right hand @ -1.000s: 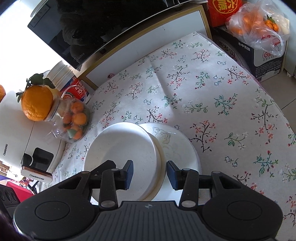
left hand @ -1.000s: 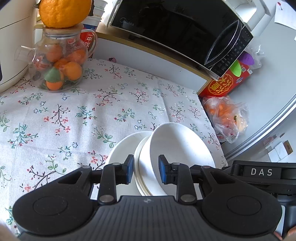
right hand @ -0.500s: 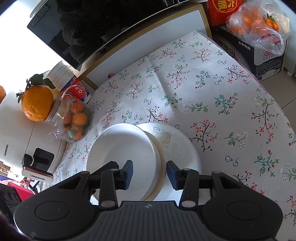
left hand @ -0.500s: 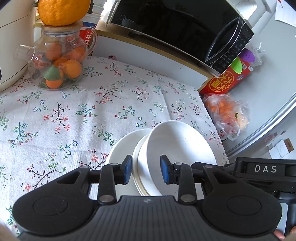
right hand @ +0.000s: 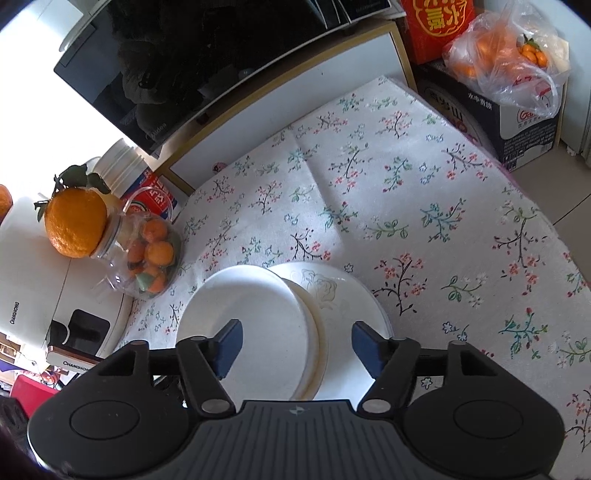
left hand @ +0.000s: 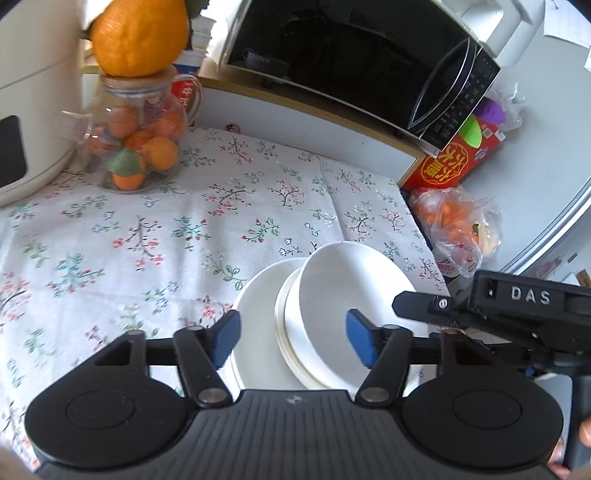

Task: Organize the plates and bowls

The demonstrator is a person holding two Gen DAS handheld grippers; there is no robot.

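Note:
A stack of white bowls sits tilted on a white plate on the floral tablecloth. My left gripper hovers over the stack's left rim; its jaws are opening and the blue pads are clear of it. The right wrist view shows the same bowls on the embossed plate. My right gripper straddles the stack's right rim, its jaws opening too, with neither pad touching. The right gripper's finger shows beside the bowls in the left wrist view.
A glass jar of small oranges with a big orange on its lid stands far left by a white rice cooker. Behind is a microwave. A red box and a bag of oranges lie past the table's right edge.
Both grippers' jaws have spread wide apart from a narrow gap around the bowl stack's rims. The left gripper has lifted slightly. The bowls and plate stay where they were.

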